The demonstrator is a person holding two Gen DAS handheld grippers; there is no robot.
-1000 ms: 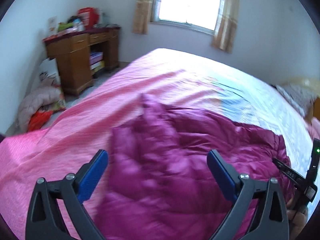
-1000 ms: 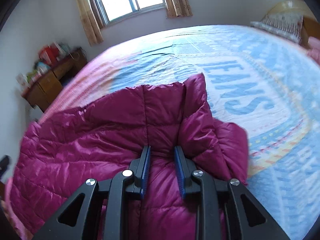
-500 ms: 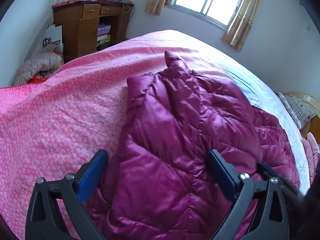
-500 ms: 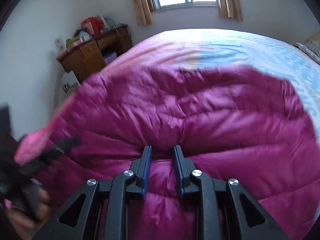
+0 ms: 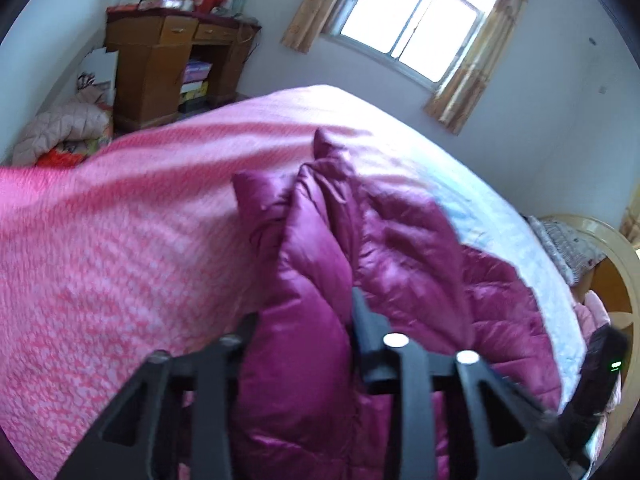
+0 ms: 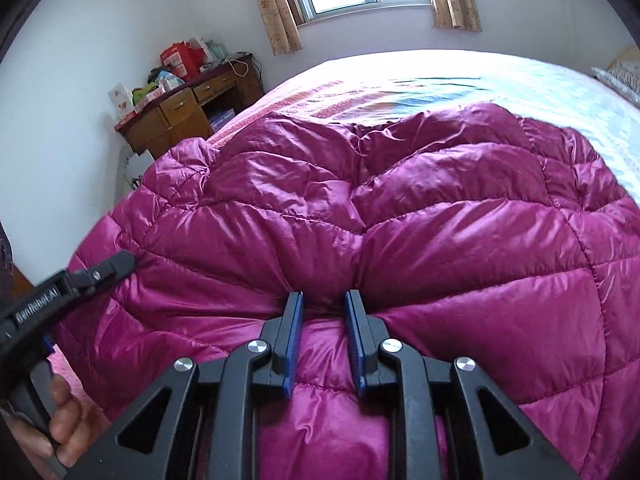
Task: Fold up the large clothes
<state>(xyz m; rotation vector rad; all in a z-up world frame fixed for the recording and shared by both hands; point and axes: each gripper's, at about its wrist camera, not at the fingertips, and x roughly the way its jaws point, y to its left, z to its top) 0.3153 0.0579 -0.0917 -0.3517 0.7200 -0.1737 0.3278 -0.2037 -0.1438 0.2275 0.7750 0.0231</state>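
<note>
A magenta quilted down jacket (image 6: 420, 220) lies bunched on the bed, filling the right wrist view; it also shows in the left wrist view (image 5: 384, 248). My right gripper (image 6: 322, 312) is shut on a thick fold of the jacket at its near edge. My left gripper (image 5: 304, 320) is closed on another fold of the jacket, the fabric bulging between its fingers. The left gripper also shows at the left of the right wrist view (image 6: 116, 262), touching the jacket's left side.
The bed cover (image 5: 120, 240) is pink at the left and pale blue towards the right. A wooden desk (image 5: 168, 64) with clutter stands by the wall, a pile of clothes (image 5: 60, 132) on the floor beside it. A window (image 5: 412, 20) is behind. A pillow and headboard (image 5: 600, 248) lie right.
My left gripper has closed from wide open onto a fold of the jacket. My right gripper kept its hold while the jacket was drawn over and bunched up.
</note>
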